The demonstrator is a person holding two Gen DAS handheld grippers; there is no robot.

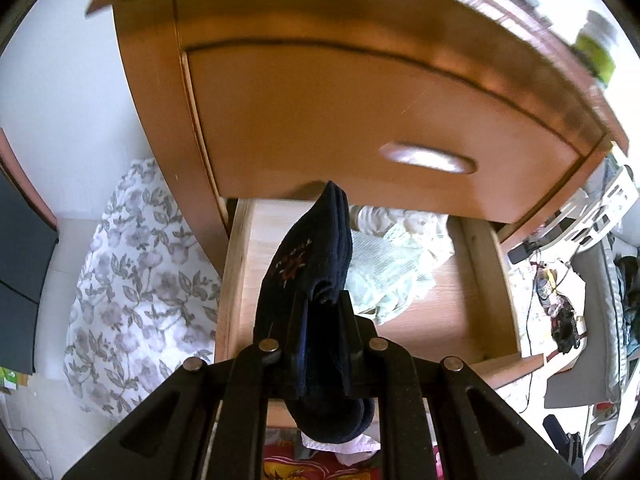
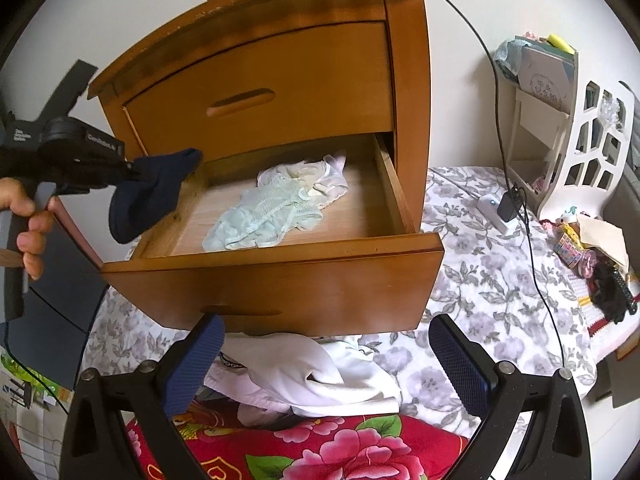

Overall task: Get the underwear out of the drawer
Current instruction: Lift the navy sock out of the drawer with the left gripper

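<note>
The dark navy garment (image 1: 316,256) is pinched between the narrow jaws of my left gripper (image 1: 320,312), hanging above the left front corner of the open lower drawer (image 2: 280,272), its long axis running along the fingers with a folded end sticking past the tips and the rest drooping beneath. A small orange-and-white motif on it is too blurred to read. Still lying in the drawer are a pale green garment (image 2: 256,216) and a white one (image 2: 316,176), ahead of and below my right gripper (image 2: 332,364), whose blue pads stand wide with nothing between them, so I judge that hand the freer for them. White lettering on the left gripper's body is illegible. More white clothes (image 2: 304,376) lie on the floral bedding (image 2: 480,272) below the drawer front.
</note>
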